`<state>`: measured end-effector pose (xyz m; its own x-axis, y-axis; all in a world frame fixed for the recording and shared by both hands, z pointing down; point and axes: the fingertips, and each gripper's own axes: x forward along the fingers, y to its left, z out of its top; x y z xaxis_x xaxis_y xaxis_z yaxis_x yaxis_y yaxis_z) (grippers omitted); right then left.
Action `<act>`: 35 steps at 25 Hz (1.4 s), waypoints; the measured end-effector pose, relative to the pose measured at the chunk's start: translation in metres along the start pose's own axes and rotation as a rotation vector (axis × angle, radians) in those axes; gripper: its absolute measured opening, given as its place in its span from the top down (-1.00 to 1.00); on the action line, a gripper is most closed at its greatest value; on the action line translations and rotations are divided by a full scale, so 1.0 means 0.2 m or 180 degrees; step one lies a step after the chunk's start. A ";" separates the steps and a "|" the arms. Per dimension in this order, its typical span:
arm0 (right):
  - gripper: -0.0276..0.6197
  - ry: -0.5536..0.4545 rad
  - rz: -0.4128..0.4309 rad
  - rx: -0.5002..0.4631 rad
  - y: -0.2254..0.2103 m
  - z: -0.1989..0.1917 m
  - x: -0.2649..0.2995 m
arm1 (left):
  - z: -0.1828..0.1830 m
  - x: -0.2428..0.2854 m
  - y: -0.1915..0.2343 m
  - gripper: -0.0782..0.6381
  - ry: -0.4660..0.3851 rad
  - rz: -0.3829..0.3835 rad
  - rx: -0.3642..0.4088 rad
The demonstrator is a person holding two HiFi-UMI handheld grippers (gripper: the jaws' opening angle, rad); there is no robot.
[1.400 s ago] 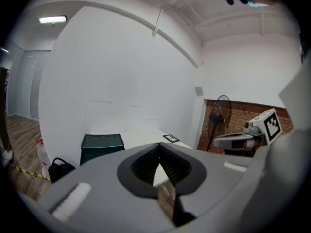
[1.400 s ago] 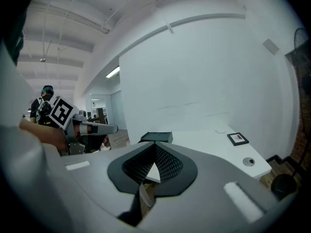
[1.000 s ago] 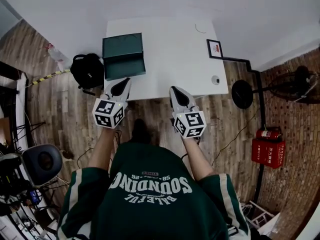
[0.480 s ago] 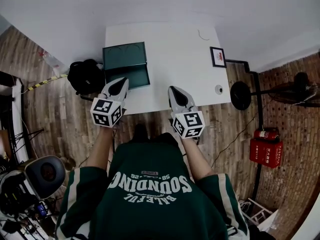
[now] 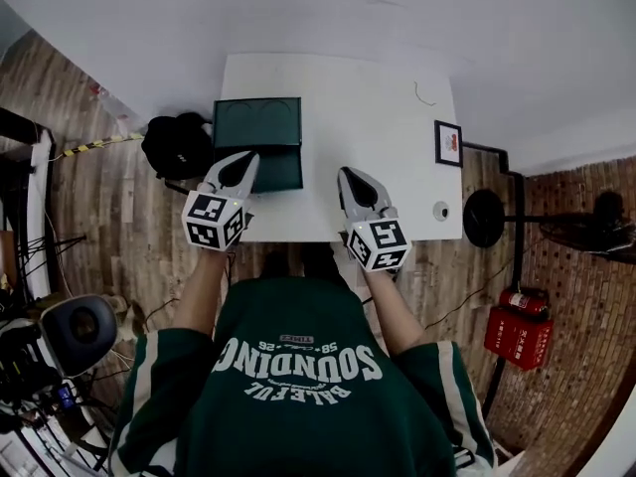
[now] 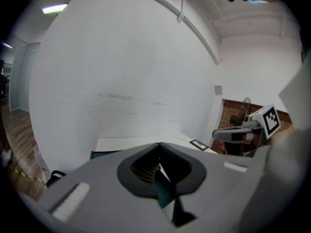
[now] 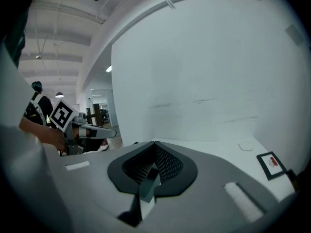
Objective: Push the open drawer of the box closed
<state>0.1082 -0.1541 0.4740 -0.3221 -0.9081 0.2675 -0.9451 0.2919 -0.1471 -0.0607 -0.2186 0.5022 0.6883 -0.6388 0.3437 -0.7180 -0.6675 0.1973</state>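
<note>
A dark green box (image 5: pixel 256 122) stands at the left of the white table (image 5: pixel 368 117), its open drawer (image 5: pixel 276 170) pulled out toward me. In the head view my left gripper (image 5: pixel 241 160) is shut and empty, its tip over the drawer's near left corner; whether it touches is unclear. My right gripper (image 5: pixel 350 176), also shut and empty, hovers over the table's near edge, right of the drawer. The left gripper view shows closed jaws (image 6: pixel 159 145) with a strip of the box (image 6: pixel 103 154) beyond. In the right gripper view the jaws (image 7: pixel 154 143) meet over bare table.
A small framed picture (image 5: pixel 449 142) and a round white knob (image 5: pixel 440 210) lie at the table's right edge. A black backpack (image 5: pixel 177 145) sits on the floor left of the box. A black round stand base (image 5: pixel 482 217) and a red extinguisher box (image 5: pixel 517 331) are to the right.
The table and box have come nearer in the head view. Both grippers have advanced from the floor side of the table edge to over it, the left one reaching the drawer.
</note>
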 end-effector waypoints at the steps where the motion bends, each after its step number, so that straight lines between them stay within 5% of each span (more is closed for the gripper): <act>1: 0.91 0.0012 0.0066 -0.0043 -0.02 0.02 0.04 | 0.01 0.02 0.01 0.64 -0.0009 0.0039 -0.0012; 16: 0.91 0.0212 0.0783 -0.0186 0.07 0.06 0.39 | -0.10 -0.05 0.18 0.64 0.0036 0.0619 -0.0290; 35: 0.91 0.0561 0.0946 -0.0140 0.18 -0.20 0.35 | -0.81 -0.15 0.04 0.64 0.0738 0.0653 -0.0678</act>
<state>0.0489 -0.1944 0.5257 -0.5847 -0.7167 0.3801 -0.8087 0.5521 -0.2030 -0.1045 -0.1438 0.6415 0.5037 -0.6312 0.5899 -0.8608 -0.4245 0.2808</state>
